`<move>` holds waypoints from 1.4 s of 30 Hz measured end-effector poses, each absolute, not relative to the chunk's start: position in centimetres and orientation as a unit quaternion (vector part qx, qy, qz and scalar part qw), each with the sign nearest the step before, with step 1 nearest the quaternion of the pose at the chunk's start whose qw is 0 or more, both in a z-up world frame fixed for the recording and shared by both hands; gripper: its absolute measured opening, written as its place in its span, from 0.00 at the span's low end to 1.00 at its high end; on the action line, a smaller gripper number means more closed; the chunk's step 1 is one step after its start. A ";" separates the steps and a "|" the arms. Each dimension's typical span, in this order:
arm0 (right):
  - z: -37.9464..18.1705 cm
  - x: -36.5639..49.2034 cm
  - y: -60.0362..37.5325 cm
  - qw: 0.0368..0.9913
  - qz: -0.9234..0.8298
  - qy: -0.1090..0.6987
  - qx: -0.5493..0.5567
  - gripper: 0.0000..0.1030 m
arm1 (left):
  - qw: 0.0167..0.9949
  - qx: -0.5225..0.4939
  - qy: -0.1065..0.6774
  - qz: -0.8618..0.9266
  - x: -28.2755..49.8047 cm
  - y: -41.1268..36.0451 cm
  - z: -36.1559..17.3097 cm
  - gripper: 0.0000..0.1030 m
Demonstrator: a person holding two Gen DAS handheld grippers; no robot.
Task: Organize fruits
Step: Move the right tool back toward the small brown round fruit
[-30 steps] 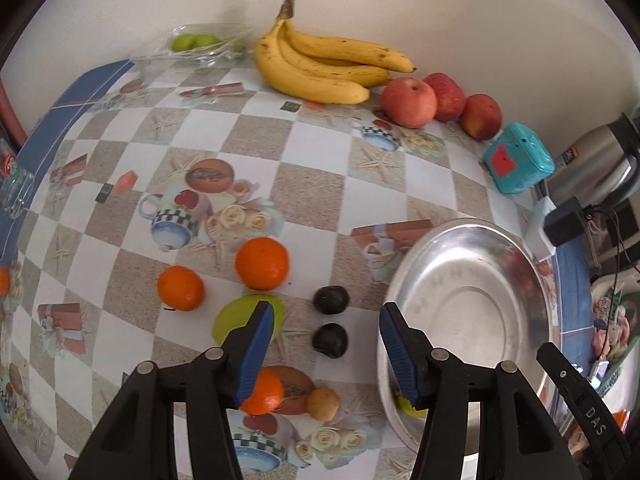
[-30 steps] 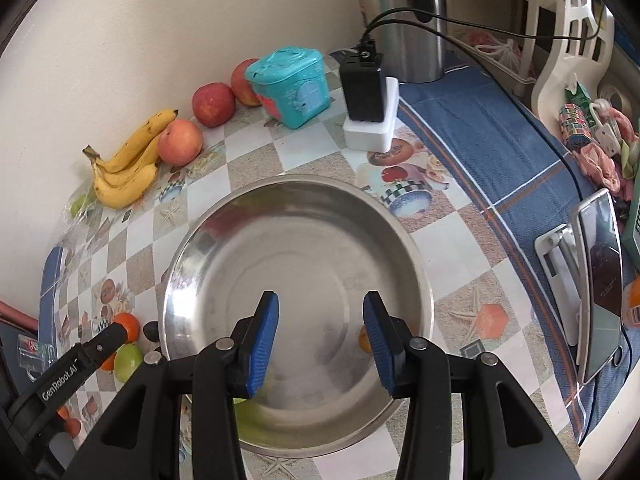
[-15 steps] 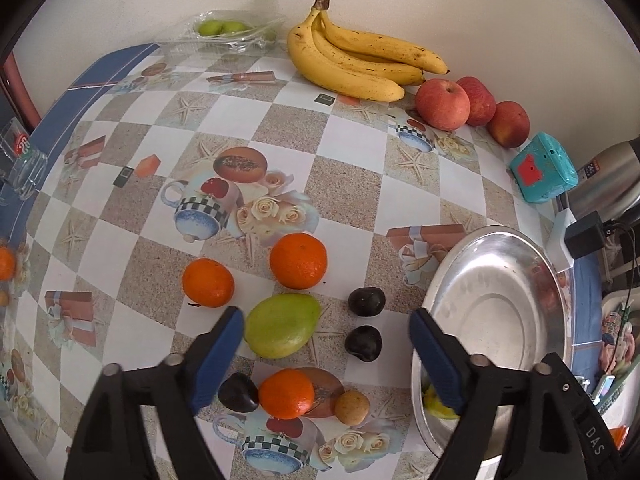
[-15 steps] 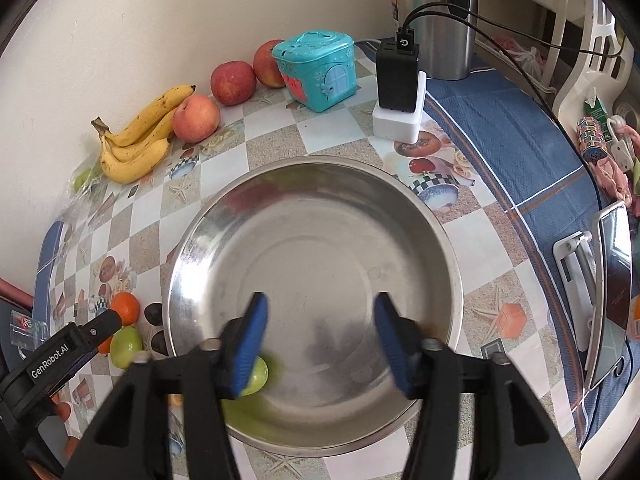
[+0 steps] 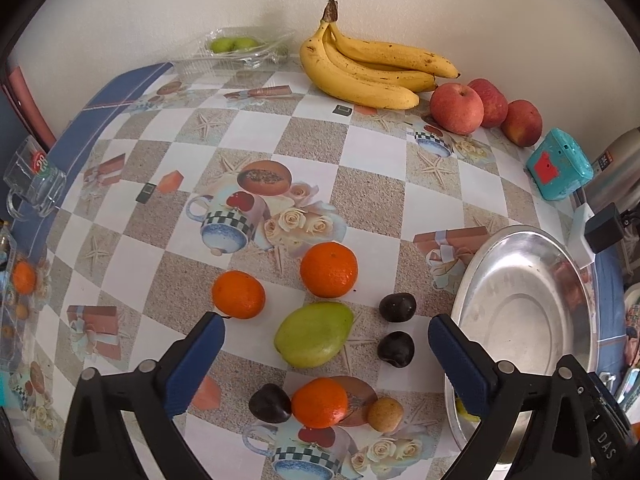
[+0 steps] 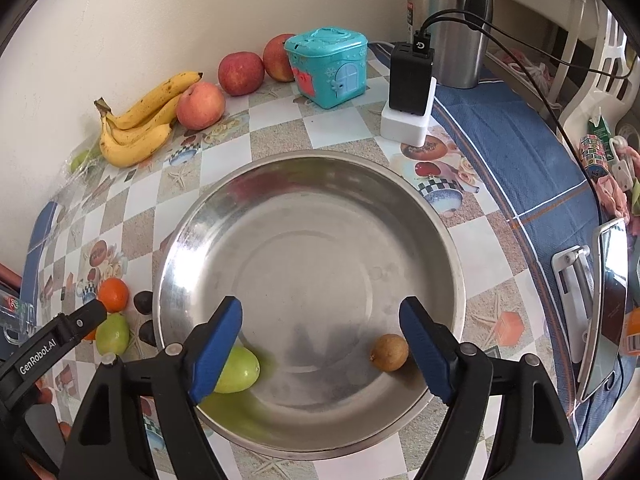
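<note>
My left gripper (image 5: 324, 330) hovers over loose fruit on the checked tablecloth, its jaws opening wide and gripping nothing. Below it lie a green mango (image 5: 314, 334), two dark plums (image 5: 397, 307), three oranges (image 5: 329, 269), a third plum (image 5: 270, 403) and a small tan fruit (image 5: 385, 414). The steel bowl (image 5: 520, 312) sits to the right. My right gripper (image 6: 320, 314) hangs over that bowl (image 6: 312, 156), jaws opening, empty. A green fruit (image 6: 238, 370) and a small brown fruit (image 6: 389, 352) rest in it. Bananas (image 5: 368, 72) and three apples (image 5: 456, 108) line the wall.
A clear plastic pack of green fruit (image 5: 234, 45) lies at the back. A teal box (image 6: 326, 66), a black charger on a white block (image 6: 410, 80) and a steel flask (image 6: 452, 20) stand behind the bowl. A glass mug (image 5: 34, 178) is far left; a phone stand (image 6: 608, 300) far right.
Both grippers' jaws have spread much wider. The wider gap in each view uncovers the mango and the near fruits on the left and the two fruits in the bowl on the right.
</note>
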State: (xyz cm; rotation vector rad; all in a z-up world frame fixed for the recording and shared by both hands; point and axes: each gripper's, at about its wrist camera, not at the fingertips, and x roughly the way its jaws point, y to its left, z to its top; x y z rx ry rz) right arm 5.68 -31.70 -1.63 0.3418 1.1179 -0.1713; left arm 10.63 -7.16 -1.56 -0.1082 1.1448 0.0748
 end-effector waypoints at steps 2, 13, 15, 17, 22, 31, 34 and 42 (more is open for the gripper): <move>-1.7 5.7 -31.6 0.831 -0.079 0.528 0.158 0.79 | 0.843 -0.043 0.536 0.036 10.5 -7.1 -1.4 1.00; -1.8 5.3 -30.5 0.831 -0.074 0.534 0.141 0.79 | 0.844 -0.043 0.533 0.038 9.1 -6.1 -1.0 1.00; -1.4 5.0 -30.2 0.834 -0.073 0.528 0.140 0.79 | 0.846 -0.045 0.530 0.037 8.8 -5.9 -0.7 1.00; -1.1 4.8 -29.9 0.838 -0.071 0.523 0.138 0.79 | 0.849 -0.047 0.525 0.035 8.4 -5.6 -0.4 1.00; -0.2 4.1 -28.8 0.846 -0.058 0.509 0.145 0.79 | 0.853 -0.047 0.519 0.036 7.4 -4.7 0.1 1.00; 0.1 2.8 -25.8 0.851 -0.028 0.505 0.139 0.79 | 0.855 -0.063 0.513 0.036 6.0 -2.8 0.7 1.00; -0.2 2.5 -25.2 0.848 -0.026 0.513 0.135 0.79 | 0.854 -0.076 0.513 0.033 5.9 -2.1 0.7 1.00; -0.4 1.9 -23.2 0.840 -0.008 0.525 0.138 0.79 | 0.846 -0.097 0.523 0.035 6.1 -0.1 0.2 1.00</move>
